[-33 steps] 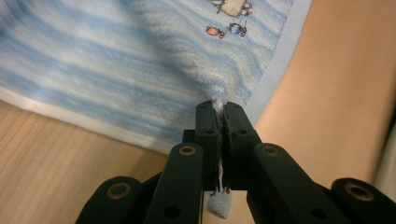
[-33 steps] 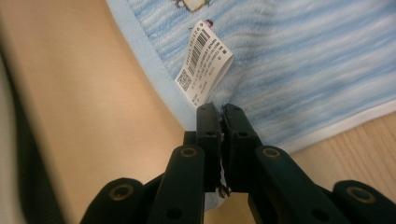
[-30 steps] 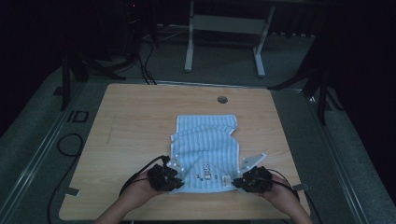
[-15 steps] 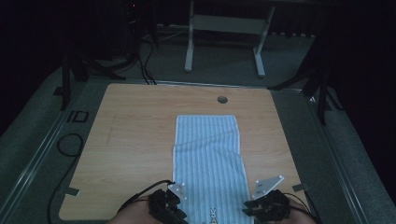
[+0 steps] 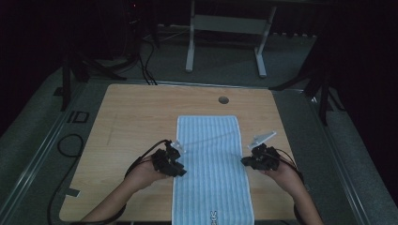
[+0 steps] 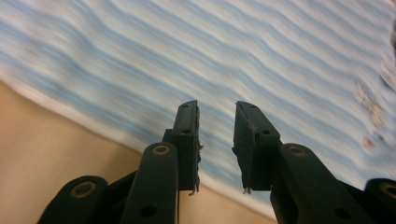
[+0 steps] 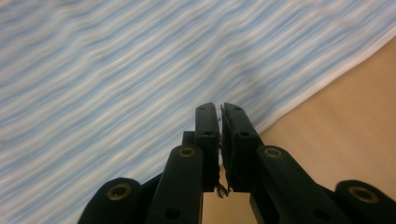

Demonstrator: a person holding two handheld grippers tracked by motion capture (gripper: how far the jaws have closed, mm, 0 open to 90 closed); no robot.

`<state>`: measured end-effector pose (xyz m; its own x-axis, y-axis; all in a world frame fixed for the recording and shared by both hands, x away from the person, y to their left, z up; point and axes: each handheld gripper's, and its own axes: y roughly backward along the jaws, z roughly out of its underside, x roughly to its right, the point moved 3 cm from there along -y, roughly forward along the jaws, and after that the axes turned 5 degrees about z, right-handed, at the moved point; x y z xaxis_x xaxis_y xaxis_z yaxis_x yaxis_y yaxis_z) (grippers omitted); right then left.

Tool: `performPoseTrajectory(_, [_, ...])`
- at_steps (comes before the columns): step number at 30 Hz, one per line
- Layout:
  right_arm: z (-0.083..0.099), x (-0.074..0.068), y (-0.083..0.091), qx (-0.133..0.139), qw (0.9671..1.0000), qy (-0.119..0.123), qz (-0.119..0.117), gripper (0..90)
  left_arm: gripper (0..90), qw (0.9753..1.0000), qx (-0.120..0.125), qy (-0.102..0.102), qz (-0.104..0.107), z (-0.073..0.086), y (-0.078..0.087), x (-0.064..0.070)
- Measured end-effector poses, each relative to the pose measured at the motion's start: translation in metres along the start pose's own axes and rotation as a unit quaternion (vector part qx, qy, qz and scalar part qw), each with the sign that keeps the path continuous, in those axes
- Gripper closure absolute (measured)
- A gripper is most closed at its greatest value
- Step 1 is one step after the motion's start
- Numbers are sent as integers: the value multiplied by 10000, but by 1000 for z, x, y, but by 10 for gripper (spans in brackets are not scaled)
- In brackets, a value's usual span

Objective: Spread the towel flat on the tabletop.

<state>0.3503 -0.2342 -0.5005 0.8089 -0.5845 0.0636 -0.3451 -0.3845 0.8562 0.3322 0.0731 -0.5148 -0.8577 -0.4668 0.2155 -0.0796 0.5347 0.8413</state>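
A light blue striped towel lies spread flat lengthwise on the wooden table, its near end hanging at the table's front edge. My left gripper rests at the towel's left edge, about halfway along. In the left gripper view it is open over the striped cloth, with nothing between the jaws. My right gripper sits at the towel's right edge. In the right gripper view it is shut just above the towel's white hem, with no cloth seen between the jaws.
A small round hole sits in the table near the far edge. A white desk frame stands on the floor beyond. Black cables lie on the floor at the left. The towel carries a small rabbit mark at its near end.
The towel went from bunched up to pulled flat toward the near edge. Both grippers then let go and moved forward to the middle of its long edges.
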Motion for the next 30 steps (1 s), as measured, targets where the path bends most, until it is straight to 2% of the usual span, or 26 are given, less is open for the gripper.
performPoseTrajectory(1, [-5,5,-4,-53,10000,11,57,863,707,9998,-14,-60,-163,-4,-1,-5])
performPoseTrajectory(3, [-15,13,-14,-94,9999,52,120,874,705,9992,97,-155,-357,-12,-3,-15])
performPoseTrajectory(5, [-23,20,-25,-148,9998,-34,98,872,680,9989,129,-46,-439,-19,-7,-26])
performPoseTrajectory(7, [-30,27,-36,-201,9995,-60,236,841,673,9986,93,25,-525,-24,-10,-37])
performPoseTrajectory(10, [-39,39,-50,-256,9990,-219,305,797,675,9976,159,119,-665,-31,-12,-53])
performPoseTrajectory(13, [-48,54,-61,-298,9979,-411,412,767,678,9967,294,324,-688,-37,-15,-70])
performPoseTrajectory(15, [-54,63,-65,-224,9968,-528,559,706,688,9959,331,386,-745,-39,-18,-79])
performPoseTrajectory(17, [-61,73,-68,-167,9953,-675,672,692,688,9957,379,517,-665,-42,-21,-88])
performPoseTrajectory(21, [-70,89,-80,-119,9924,-1028,660,692,688,9949,344,689,-649,-46,-32,-102])
performPoseTrajectory(24, [-71,92,-89,-209,9919,-1075,639,691,687,9946,236,777,-651,-47,-39,-107])
performPoseTrajectory(25, [-71,93,-93,-267,9915,-1085,670,681,687,9945,93,758,-715,-47,-46,-111])
performPoseTrajectory(26, [-69,92,-101,-418,9911,-1060,681,650,683,9945,45,765,-720,-47,-49,-113])
performPoseTrajectory(28, [-65,93,-107,-546,9906,-1028,723,627,627,9945,180,782,-677,-49,-50,-115])
performPoseTrajectory(30, [-64,93,-108,-512,9911,-999,716,627,614,9942,180,781,-716,-50,-51,-116])
